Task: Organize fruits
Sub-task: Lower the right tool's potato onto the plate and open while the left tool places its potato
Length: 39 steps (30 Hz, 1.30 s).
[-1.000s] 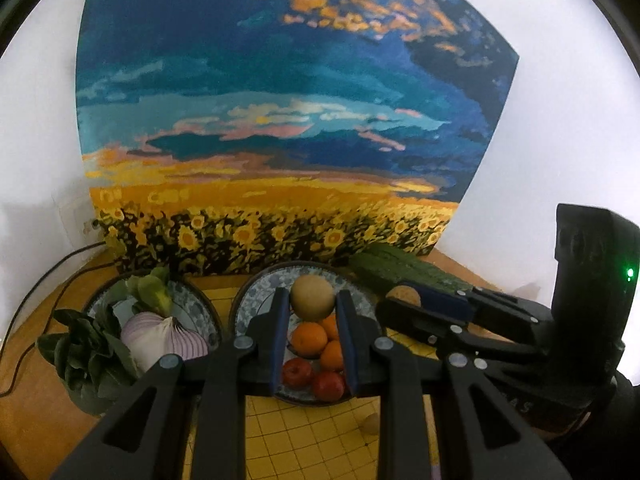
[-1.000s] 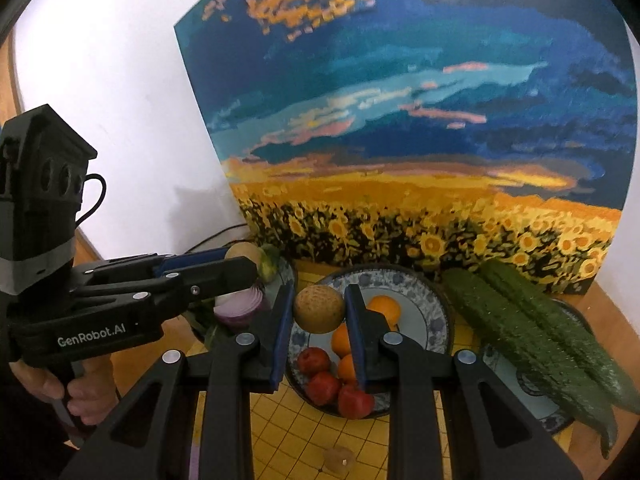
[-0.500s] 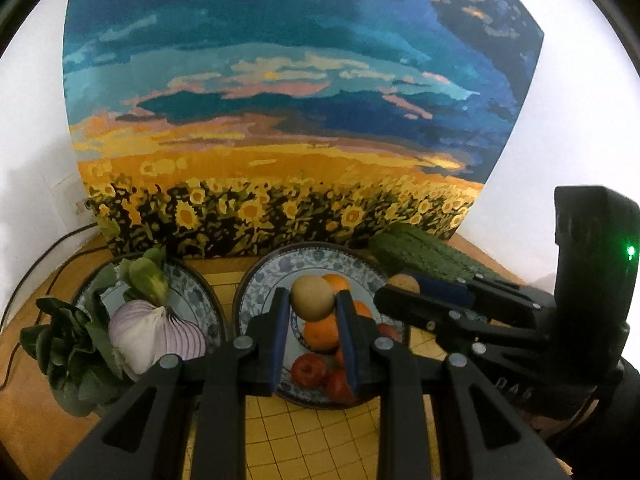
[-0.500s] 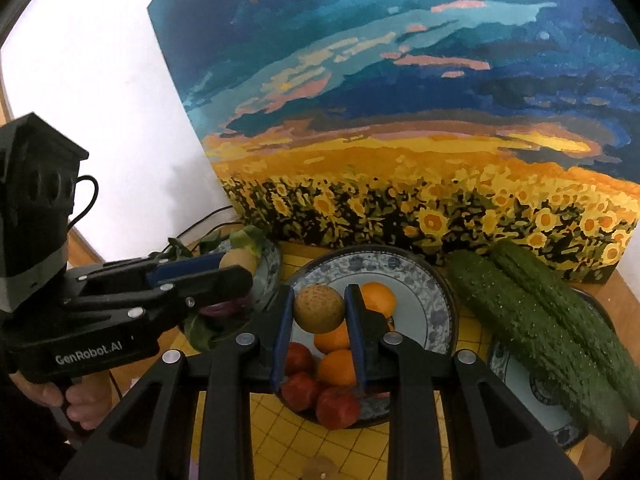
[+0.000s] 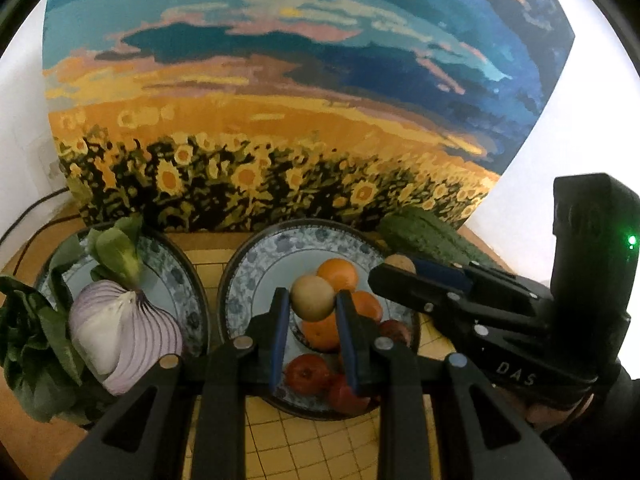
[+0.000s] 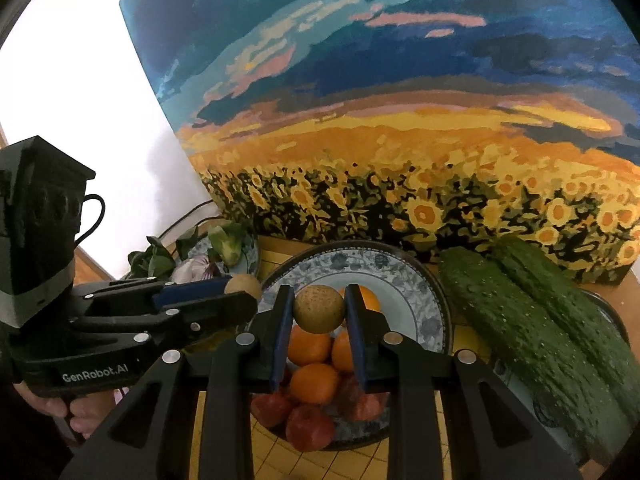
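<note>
My left gripper (image 5: 313, 298) is shut on a small round tan fruit (image 5: 312, 297) and holds it above the blue-patterned fruit plate (image 5: 256, 272). My right gripper (image 6: 319, 309) is shut on another round tan fruit (image 6: 319, 309) over the same plate (image 6: 416, 284). The plate holds oranges (image 5: 338, 274) (image 6: 314, 384) and red fruits (image 5: 307, 374) (image 6: 310, 426). In the left wrist view the right gripper (image 5: 394, 270) comes in from the right with its fruit (image 5: 400, 262). In the right wrist view the left gripper (image 6: 240, 292) comes in from the left with its fruit (image 6: 243, 284).
A plate at the left (image 5: 176, 264) holds a cut red onion (image 5: 124, 332) and leafy greens (image 5: 32, 344). Two cucumbers (image 6: 540, 320) lie on a plate at the right. A sunflower painting (image 5: 280, 120) leans against the white wall behind. A yellow grid mat (image 5: 320, 448) covers the table.
Both grippers have moved forward and lower toward the fruit plate, each still holding its tan fruit. The plate and painting look larger and closer now.
</note>
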Each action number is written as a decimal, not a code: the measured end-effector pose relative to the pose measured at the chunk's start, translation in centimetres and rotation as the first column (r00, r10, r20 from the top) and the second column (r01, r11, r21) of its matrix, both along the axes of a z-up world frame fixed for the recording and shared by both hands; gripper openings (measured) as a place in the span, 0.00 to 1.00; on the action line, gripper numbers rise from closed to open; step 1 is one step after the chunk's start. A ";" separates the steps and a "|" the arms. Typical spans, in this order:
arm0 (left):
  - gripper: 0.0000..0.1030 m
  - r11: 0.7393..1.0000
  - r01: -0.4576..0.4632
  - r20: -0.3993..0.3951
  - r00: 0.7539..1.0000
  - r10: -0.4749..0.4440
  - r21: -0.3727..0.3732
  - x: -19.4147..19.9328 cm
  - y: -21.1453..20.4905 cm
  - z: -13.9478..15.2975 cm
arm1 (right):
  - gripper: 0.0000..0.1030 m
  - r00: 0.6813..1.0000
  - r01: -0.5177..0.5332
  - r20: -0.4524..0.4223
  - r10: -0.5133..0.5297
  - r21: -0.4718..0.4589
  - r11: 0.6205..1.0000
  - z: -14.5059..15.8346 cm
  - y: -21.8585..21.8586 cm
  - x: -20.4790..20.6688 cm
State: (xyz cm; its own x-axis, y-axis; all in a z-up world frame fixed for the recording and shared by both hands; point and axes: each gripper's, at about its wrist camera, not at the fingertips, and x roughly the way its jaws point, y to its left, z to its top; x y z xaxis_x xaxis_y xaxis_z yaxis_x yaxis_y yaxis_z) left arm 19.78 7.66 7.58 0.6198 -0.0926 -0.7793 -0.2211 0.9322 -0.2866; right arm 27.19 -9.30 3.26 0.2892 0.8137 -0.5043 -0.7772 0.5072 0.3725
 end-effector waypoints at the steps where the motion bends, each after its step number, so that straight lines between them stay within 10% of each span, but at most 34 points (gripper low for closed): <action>1: 0.24 1.000 -0.004 -0.004 1.000 0.004 -0.001 0.1 0.1 -0.2 | 0.26 1.000 -0.006 0.002 0.006 -0.004 1.000 -0.1 0.3 0.1; 39: 0.25 0.996 -0.084 -0.168 0.983 0.075 -0.042 2.1 0.4 -5.0 | 0.26 0.992 -0.124 -0.020 0.122 -0.116 0.986 -1.7 6.5 0.6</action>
State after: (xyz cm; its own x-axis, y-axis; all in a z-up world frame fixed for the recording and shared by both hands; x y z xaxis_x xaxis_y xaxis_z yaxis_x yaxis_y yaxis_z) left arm 21.88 8.04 2.59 0.4888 -0.0890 -0.8679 -0.3423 0.8954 -0.2846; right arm 27.83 -2.81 1.57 0.1836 0.7778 -0.6011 -0.8318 0.4488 0.3267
